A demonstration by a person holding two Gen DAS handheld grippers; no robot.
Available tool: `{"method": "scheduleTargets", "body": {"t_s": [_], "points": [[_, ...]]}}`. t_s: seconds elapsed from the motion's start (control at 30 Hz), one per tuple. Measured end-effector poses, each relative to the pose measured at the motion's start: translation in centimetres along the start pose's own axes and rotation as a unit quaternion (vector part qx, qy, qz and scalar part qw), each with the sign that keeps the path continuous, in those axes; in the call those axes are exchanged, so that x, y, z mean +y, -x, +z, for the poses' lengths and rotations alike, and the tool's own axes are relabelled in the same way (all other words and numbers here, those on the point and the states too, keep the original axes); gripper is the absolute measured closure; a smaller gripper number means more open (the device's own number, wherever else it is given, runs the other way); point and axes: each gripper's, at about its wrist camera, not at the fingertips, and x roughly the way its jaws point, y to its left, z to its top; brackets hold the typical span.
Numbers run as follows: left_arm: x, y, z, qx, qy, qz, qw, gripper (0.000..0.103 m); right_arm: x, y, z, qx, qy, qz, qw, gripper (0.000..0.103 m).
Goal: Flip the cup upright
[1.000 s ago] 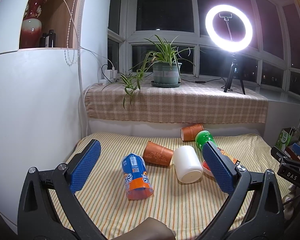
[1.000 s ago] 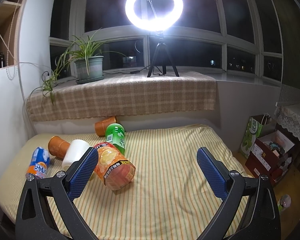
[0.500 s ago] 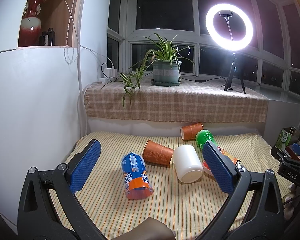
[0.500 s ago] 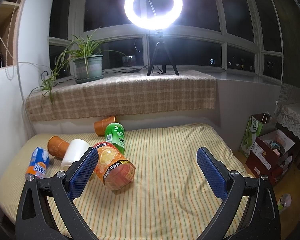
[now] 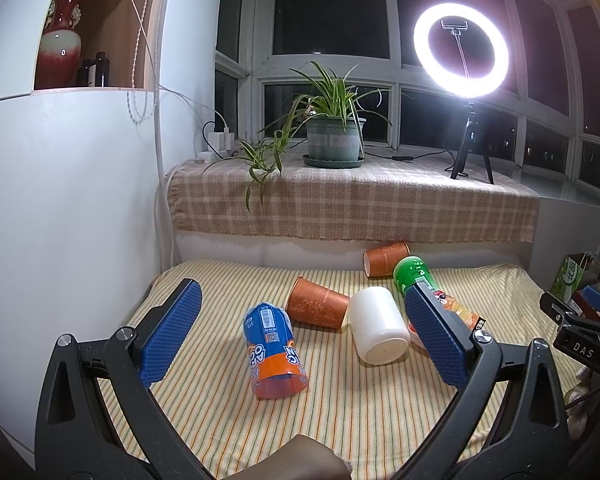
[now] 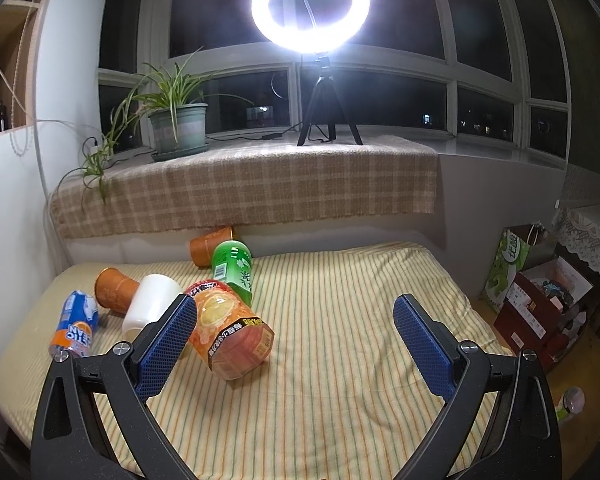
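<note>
Both the left gripper (image 5: 300, 336) and right gripper (image 6: 296, 340) gape wide and hold nothing, poised above the striped bed (image 5: 340, 412), probably to choose a target. Just beyond lie toppled bottles; the white cup (image 5: 378, 330) lies on its side, touching an orange cup (image 5: 318, 308), another orange cup (image 5: 386, 264) farther back.

- White cup (image 5: 380, 330): showing as smooth matt plastic, lying on its side.
- Two orange cups (image 5: 317, 307) (image 5: 385, 259): looking like matt printed paper.
- Blue bottle (image 5: 273, 354) and orange bottle (image 6: 230, 330): wearing glossy plastic labels.
- Bed cover (image 6: 340, 320): appearing as striped woven cloth, matt.
- Sill cloth (image 5: 352, 208): reading as rough checked fabric.
- Left claw (image 5: 300, 338) and right claw (image 6: 296, 346): carrying textured blue pads on matt black plastic frames.
- Vase (image 5: 60, 40): shining as glazed ceramic.
</note>
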Motion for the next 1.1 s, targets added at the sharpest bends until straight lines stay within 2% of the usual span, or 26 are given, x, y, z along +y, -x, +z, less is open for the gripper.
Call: {"method": "scheduleTargets", "body": {"t_s": [0.47,0.7,0.9,1.1], "points": [[0.9,-1.7,-0.5,0.018,0.003,0.004,0.9998,0.000,0.5,-2.8,0.7,0.032,0.003,0.020,0.999,0.004],[1.9,-2.3,-0.7,0.034,0.000,0.015,0.9993,0.000,1.1,-6.2,2.2,0.059,0.033,0.052,0.996,0.004],[3.3,-2.5,-1.4,0.046,0.004,0.037,0.9982,0.000,1.5,-11.8,4.0,0.127,0.055,0.101,0.985,0.005],[4.8,-2.4,-2.2,0.060,0.009,0.058,0.9964,0.000,1.4,-19.0,5.6,0.226,0.012,0.168,0.960,0.005]]}}
